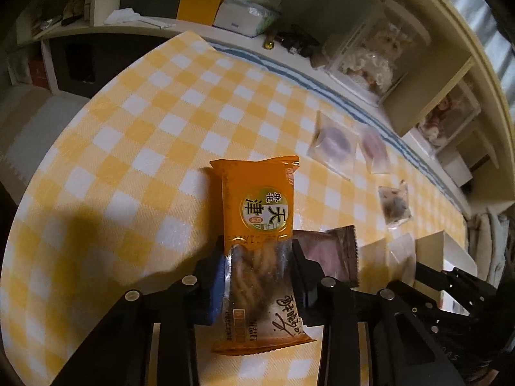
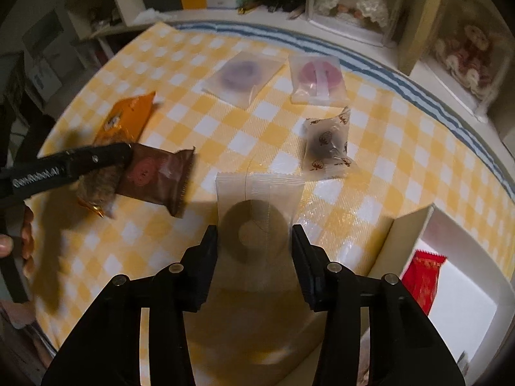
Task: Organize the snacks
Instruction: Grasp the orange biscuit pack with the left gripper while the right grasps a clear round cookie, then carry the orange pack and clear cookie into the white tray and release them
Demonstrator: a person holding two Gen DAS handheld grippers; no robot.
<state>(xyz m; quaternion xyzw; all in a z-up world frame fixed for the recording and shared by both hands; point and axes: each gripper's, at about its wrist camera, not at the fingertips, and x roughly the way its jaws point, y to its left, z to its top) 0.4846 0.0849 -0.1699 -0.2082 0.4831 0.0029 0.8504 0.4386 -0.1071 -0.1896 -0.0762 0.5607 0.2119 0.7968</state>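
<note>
left tool (image 1: 257,276) clamped: orange packet (image 1: 257,225) | right tool (image 2: 254,241) clamped: clear packet (image 2: 257,206) | brown packet (image 2: 161,177) between

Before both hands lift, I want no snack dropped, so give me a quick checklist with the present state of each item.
1. Left gripper clamped on the orange snack pack: ok, pads press both sides.
2. Right gripper clamped on the clear ring-snack packet: cannot tell, the fingers flank it but contact is unclear.
3. Brown packet clear of the left grip: cannot tell, it lies right beside the orange pack.
4. White box within view for the drop: ok, it stands open with a red packet inside.
5. Other snacks clear of the fingers: ok.
</note>
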